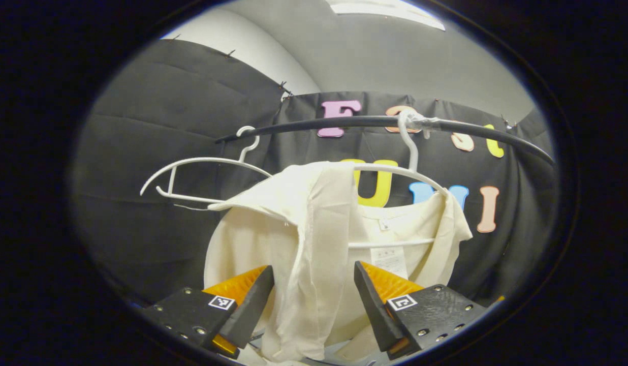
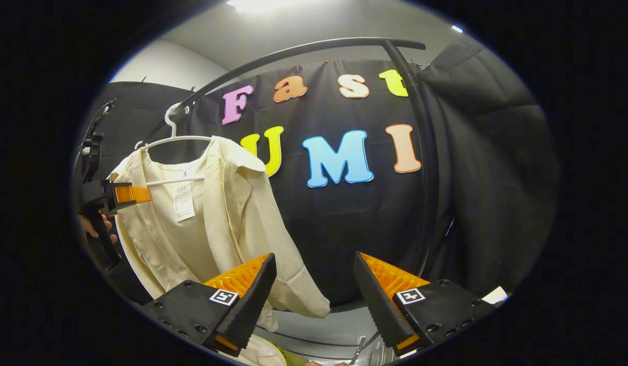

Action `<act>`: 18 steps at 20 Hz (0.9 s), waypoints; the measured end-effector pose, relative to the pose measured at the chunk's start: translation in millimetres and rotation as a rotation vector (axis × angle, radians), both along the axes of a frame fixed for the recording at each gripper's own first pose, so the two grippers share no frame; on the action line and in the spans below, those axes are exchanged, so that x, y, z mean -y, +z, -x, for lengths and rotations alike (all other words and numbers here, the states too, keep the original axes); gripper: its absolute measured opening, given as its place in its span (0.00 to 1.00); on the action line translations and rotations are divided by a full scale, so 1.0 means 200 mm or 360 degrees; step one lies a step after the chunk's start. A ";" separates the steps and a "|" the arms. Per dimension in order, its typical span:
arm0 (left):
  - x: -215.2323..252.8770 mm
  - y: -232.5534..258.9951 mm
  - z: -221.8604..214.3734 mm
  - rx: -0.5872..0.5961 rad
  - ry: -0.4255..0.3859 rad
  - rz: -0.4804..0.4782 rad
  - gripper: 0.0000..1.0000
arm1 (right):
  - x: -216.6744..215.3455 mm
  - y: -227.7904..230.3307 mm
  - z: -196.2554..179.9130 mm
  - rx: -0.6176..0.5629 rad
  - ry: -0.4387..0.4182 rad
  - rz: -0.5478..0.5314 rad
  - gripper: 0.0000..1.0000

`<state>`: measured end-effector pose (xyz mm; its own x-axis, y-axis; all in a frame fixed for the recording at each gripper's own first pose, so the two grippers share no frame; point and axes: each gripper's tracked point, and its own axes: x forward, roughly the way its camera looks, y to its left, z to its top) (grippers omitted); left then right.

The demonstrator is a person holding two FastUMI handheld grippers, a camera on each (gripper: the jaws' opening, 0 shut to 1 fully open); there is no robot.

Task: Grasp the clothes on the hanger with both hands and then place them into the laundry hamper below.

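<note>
Cream woven shirt (image 1: 314, 244) on white hanger (image 1: 395, 173)

A black rail (image 1: 344, 122) curves across the left gripper view in front of the black cloth wall (image 1: 156, 142), and an empty white hanger (image 1: 202, 175) hangs from its left part, tilted, with nothing draped on it. In the right gripper view the rail arcs up to a black upright post (image 2: 426, 168), which runs down along the cloth. Above the cloth lie a pale grey wall (image 1: 395, 56) and a bright ceiling light (image 2: 253, 5).
</note>
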<state>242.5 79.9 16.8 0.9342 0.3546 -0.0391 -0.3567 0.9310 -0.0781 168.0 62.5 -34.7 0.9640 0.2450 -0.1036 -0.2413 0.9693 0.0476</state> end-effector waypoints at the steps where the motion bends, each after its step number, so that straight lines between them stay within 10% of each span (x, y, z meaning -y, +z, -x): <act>1: 0.01 0.00 -0.01 0.0000 -0.0006 -0.0001 0.92 | 0.00 -0.01 0.00 0.0002 0.0008 0.0007 0.92; 7: -0.07 -0.01 -0.09 -0.0031 0.0106 -0.0099 0.89 | -0.08 -0.11 -0.04 -0.0067 0.0117 0.0048 0.97; 9: -0.10 -0.02 -0.10 -0.0037 0.0146 -0.0117 0.65 | -0.11 -0.13 -0.05 -0.0081 0.0159 0.0060 0.97; 11: -0.14 -0.01 -0.08 -0.0029 0.0222 -0.0127 0.64 | -0.14 -0.16 -0.05 -0.0083 0.0201 0.0082 0.97; 14: -0.17 0.01 -0.03 0.0025 0.0271 -0.0069 0.16 | -0.20 -0.18 -0.07 -0.0105 0.0280 0.0093 0.97; 18: -0.17 0.01 0.00 0.0019 0.0264 -0.0073 0.02 | -0.31 -0.17 -0.12 -0.0087 0.0405 0.0101 0.97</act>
<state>242.4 114.4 19.1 0.8630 0.5052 -0.0087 -0.5051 0.8621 -0.0419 191.5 125.3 -68.0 0.8645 0.4704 -0.1770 -0.4766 0.8791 0.0083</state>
